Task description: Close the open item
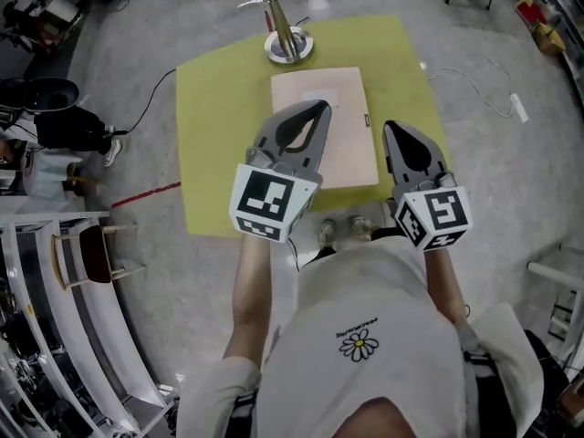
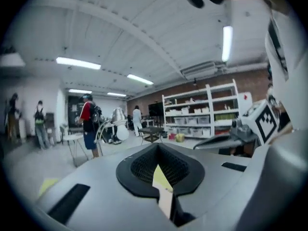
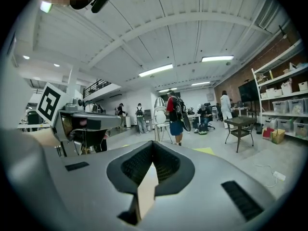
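A flat beige rectangular item (image 1: 345,126) lies on a yellow-green mat (image 1: 219,117) in the head view, and the left gripper hides part of it. My left gripper (image 1: 319,108) is held high over its left half, shut with nothing between the jaws. My right gripper (image 1: 394,128) hovers just right of the item, also shut and empty. Both gripper views look level across the room instead of down. In them the left gripper (image 2: 158,146) and right gripper (image 3: 153,143) show closed tips, and the item is out of sight.
A lamp with a round metal base (image 1: 288,44) stands at the mat's far edge. A white cable and power strip (image 1: 516,106) lie on the floor to the right. A wooden chair (image 1: 87,249) stands at left. People (image 3: 175,117), a small table (image 3: 240,129) and shelves (image 2: 207,114) are farther off.
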A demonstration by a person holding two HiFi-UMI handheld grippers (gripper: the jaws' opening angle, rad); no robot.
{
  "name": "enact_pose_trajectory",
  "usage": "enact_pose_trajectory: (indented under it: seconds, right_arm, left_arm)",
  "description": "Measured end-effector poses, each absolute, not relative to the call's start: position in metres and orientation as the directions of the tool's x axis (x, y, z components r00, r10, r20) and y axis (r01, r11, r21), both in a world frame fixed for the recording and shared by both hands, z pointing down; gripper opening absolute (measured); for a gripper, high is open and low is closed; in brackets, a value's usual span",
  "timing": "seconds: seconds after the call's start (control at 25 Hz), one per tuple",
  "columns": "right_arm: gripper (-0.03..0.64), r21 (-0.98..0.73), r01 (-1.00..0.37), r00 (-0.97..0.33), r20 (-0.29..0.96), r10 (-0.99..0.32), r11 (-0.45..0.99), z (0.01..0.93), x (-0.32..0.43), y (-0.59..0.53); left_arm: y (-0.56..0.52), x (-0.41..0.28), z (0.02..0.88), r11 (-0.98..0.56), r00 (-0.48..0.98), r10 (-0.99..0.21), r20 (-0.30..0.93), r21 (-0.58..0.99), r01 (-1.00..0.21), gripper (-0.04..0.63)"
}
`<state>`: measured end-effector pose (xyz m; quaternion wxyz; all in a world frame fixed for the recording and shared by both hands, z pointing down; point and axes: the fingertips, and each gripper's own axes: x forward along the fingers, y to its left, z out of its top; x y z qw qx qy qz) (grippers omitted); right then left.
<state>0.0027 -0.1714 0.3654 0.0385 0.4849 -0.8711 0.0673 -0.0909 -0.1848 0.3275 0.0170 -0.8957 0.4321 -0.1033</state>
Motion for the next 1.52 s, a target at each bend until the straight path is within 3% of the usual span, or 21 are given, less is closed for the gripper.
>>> enact_pose_trajectory:
  seconds: [0.12, 0.2, 0.36, 0.52, 0.64, 0.8, 0.96, 1.24, 1.52]
  right_arm:
    - [0.009, -0.09, -0.845, -0.534, 0.137, -0.834, 0.527, 0.367, -0.001, -0.17]
    - [0.009, -0.094, -0.841, -0.542, 0.14, -0.829, 0.533, 0.369, -0.004, -0.169]
    - [0.009, -0.098, -0.833, -0.554, 0.147, -0.82, 0.545, 0.372, -0.009, -0.169]
    - [0.009, -0.108, -0.827, -0.562, 0.149, -0.814, 0.552, 0.374, -0.013, -0.169]
    - [0.009, -0.11, -0.827, -0.562, 0.149, -0.814, 0.551, 0.373, -0.013, -0.169]
    - [0.009, -0.112, -0.83, -0.557, 0.151, -0.816, 0.546, 0.375, -0.012, -0.17]
    - [0.009, -0.11, -0.832, -0.554, 0.153, -0.818, 0.543, 0.375, -0.013, -0.171]
    - [0.009, -0.06, -0.847, -0.53, 0.168, -0.831, 0.528, 0.378, -0.009, -0.171]
    - [0.009, -0.062, -0.845, -0.533, 0.16, -0.831, 0.531, 0.376, -0.01, -0.172]
  left_arm:
    - [-0.194, -0.124, 0.35, -0.442, 0.495, -0.852, 0.169, 0.271, -0.855, 0.014]
    - [-0.197, -0.146, 0.372, -0.276, 0.396, -0.895, 0.203, 0.446, -0.852, 0.014]
    - [-0.187, -0.163, 0.402, -0.141, 0.313, -0.915, 0.255, 0.523, -0.84, 0.014]
    - [-0.182, -0.163, 0.417, -0.136, 0.355, -0.896, 0.266, 0.598, -0.79, 0.023]
    - [-0.182, -0.174, 0.414, -0.105, 0.293, -0.914, 0.279, 0.536, -0.837, 0.017]
    - [-0.182, -0.191, 0.405, -0.036, 0.128, -0.947, 0.294, 0.301, -0.953, 0.015]
    - [-0.179, -0.198, 0.392, 0.015, 0.019, -0.97, 0.244, 0.136, -0.991, 0.014]
    - [-0.17, -0.187, 0.389, -0.026, 0.04, -0.981, 0.189, 0.076, -0.997, 0.014]
    - [-0.171, -0.187, 0.391, -0.043, 0.068, -0.98, 0.188, 0.133, -0.99, 0.014]
